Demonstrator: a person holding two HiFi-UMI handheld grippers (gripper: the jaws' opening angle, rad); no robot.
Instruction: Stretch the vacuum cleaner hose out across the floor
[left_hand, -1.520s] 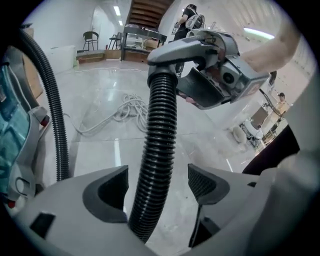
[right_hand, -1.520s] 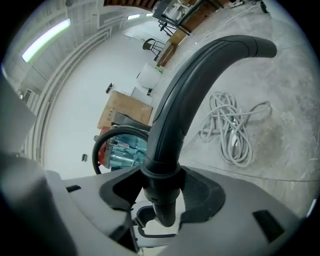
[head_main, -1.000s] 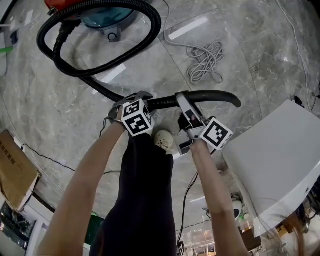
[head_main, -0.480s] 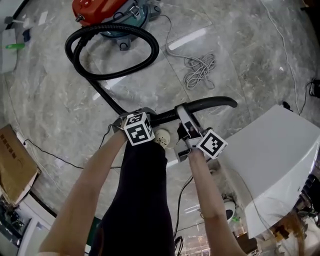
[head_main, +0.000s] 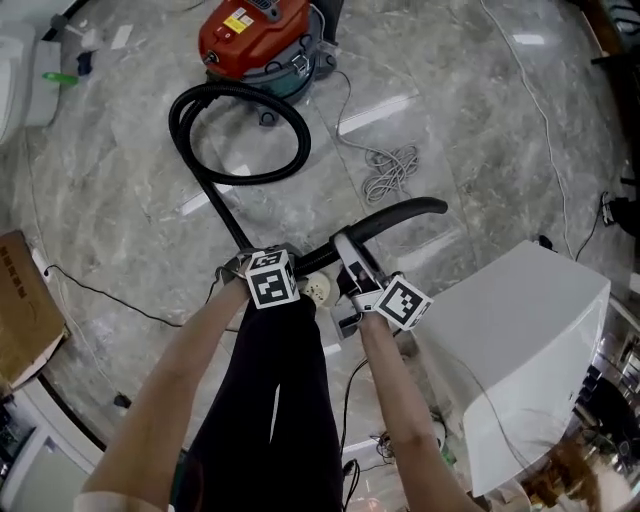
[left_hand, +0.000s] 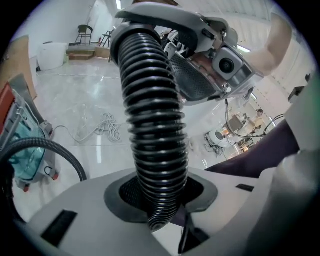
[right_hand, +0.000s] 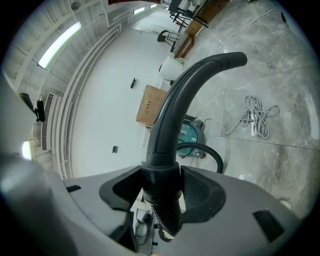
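Now, left tongs (left_hand: 160, 205) closing on the ribbed hose (left_hand: 152, 125), right tongs (right_hand: 162, 195) clamped round its rigid handle (right_hand: 185, 95).

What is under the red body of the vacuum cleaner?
A teal lower shell and one small castor show under the red body; whatever lies beneath, other wheels included, is covered.

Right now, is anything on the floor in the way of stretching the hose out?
Nothing lies across the hose. The grey cord sits right of its loop, apart from it; the white box stands close beside its handle end.
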